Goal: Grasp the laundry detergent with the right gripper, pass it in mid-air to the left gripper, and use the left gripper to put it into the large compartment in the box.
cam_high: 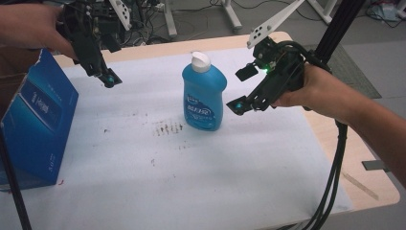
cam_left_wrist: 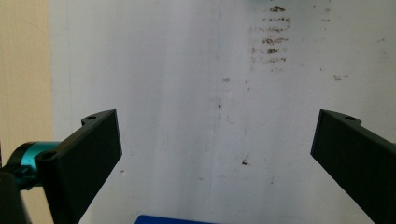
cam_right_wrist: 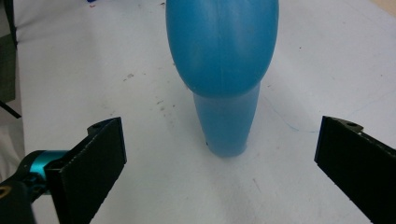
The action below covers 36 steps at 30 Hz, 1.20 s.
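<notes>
One blue bottle (cam_high: 204, 93) with a white cap stands upright on the white sheet (cam_high: 191, 167), just ahead of the right gripper (cam_high: 242, 88), jaws spread wide, untouched. One blue box (cam_high: 36, 120) stands below the left gripper (cam_high: 107, 78), likewise spread and empty.

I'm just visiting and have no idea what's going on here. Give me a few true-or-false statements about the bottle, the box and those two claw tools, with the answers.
1. The blue bottle stands upright on the white mat. True.
2. The right gripper is clamped on the bottle. False: its jaws are wide open, and the bottle stands apart from them.
3. The bottle has a white cap. True.
4. The blue box lies at the mat's right edge. False: it is at the left edge.
5. The left gripper holds the box. False: its jaws are open and hold nothing, above the mat.
</notes>
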### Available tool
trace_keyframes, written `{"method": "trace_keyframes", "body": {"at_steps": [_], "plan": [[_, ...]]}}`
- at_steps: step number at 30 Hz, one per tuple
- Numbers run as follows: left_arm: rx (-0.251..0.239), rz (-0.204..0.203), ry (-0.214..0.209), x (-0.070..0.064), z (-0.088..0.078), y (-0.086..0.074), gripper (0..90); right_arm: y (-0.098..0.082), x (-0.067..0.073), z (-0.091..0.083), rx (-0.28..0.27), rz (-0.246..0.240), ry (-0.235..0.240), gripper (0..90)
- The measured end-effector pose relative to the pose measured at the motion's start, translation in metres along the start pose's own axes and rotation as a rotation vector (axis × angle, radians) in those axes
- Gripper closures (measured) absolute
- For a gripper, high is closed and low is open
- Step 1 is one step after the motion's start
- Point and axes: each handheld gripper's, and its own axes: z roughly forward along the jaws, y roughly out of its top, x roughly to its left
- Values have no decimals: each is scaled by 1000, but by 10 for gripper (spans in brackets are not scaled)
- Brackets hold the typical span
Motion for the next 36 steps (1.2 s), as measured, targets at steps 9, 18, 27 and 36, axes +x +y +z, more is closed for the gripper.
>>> {"method": "trace_keyframes", "body": {"at_steps": [9, 18, 27, 36], "plan": [[-2, -4, -1, 1, 1, -1, 17, -7, -5, 11, -31, 7, 5, 11], [1, -10, -4, 3, 2, -3, 17, -11, -7, 22, -47, 13, 3, 11], [5, -11, -7, 4, 4, -3, 18, -13, -8, 35, -86, 21, 9, 11], [7, -14, -10, 5, 5, -5, 18, -12, -11, 49, -135, 19, 25, 11]]}}
